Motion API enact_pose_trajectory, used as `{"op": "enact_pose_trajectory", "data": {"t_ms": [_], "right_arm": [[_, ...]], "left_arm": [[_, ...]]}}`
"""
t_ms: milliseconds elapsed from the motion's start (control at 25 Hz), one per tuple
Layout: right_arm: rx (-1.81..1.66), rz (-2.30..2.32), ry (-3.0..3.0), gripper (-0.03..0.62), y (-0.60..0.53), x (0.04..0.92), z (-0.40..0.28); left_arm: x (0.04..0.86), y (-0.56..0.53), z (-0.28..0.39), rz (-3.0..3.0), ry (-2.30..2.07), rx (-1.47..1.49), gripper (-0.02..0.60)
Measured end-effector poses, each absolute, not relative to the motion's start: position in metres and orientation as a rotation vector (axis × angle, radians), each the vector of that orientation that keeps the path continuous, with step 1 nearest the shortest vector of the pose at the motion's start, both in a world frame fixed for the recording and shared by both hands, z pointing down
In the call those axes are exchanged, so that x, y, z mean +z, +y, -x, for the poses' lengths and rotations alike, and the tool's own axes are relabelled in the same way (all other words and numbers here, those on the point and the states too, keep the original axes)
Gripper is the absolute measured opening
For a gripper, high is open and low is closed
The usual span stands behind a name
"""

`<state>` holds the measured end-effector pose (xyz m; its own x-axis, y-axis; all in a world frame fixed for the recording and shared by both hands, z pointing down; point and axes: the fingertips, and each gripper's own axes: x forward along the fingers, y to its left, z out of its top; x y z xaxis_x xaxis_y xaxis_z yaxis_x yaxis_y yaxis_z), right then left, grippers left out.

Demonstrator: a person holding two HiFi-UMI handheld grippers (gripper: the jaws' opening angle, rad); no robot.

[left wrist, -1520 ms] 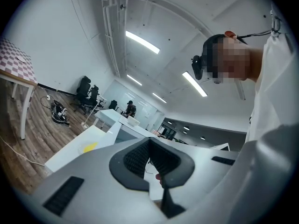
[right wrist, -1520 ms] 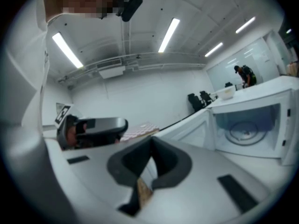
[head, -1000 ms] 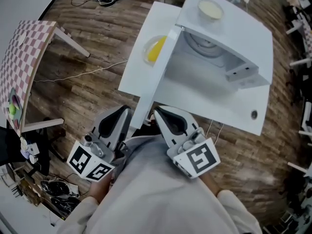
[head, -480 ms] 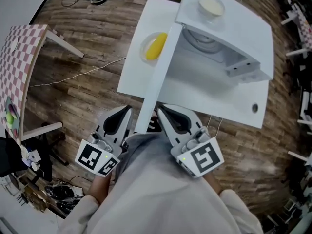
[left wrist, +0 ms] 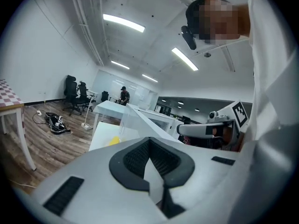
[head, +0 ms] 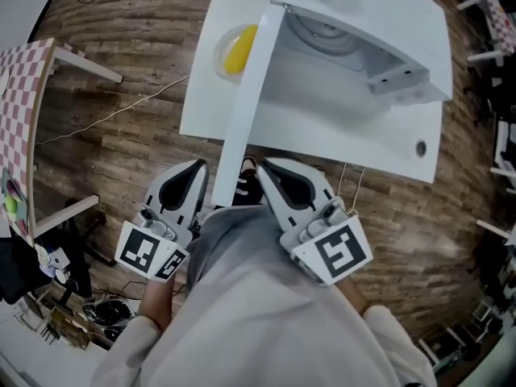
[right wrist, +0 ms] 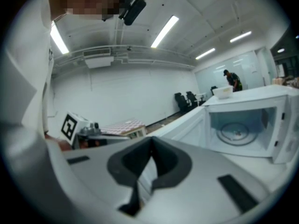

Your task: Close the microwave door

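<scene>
- Now, both grippers are up in front of the person's grey shirt, tips aimed at the microwave (head: 363, 47) ahead.
- Left gripper (head: 196, 168): jaws pressed together, nothing between them, black pads meeting in a narrow seam.
- Right gripper (head: 264, 168): same story, clenched and empty.
- And the door (head: 250, 87) is swung wide open. It runs from the oven's front corner straight back toward the person, and its free end sits between the two grippers, just past their tips.
- The right gripper's tip is just beside that free end; whether it touches, I can't tell. The left gripper's tip is a little farther off on the other side.
- Looking along the right gripper, the oven's cavity gapes ahead and to the right, the glass turntable (right wrist: 238, 133) showing inside and a bowl (right wrist: 223, 91) on the roof.
- Ahead of the left gripper, beyond the door, a yellow item (head: 235, 48) lies on the white table (head: 201, 111).
- Far off to the left gripper's outer side stands a checkered table (head: 20, 111) on the wood floor (head: 121, 160).
</scene>
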<state>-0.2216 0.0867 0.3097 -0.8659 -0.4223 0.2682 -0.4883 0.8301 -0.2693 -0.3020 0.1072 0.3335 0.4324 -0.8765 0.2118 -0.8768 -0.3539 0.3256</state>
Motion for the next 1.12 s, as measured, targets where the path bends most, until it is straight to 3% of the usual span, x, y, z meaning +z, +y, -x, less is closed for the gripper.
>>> {"op": "enact_pose_trajectory", "data": {"t_ms": [1120], "right_arm": [[0.496,-0.783,-2.770,0.021,0.067,0.314,0.198]], "left_arm": [[0.340,0.091,0.278,-2.358,-1.370,0.011,0.015]]}}
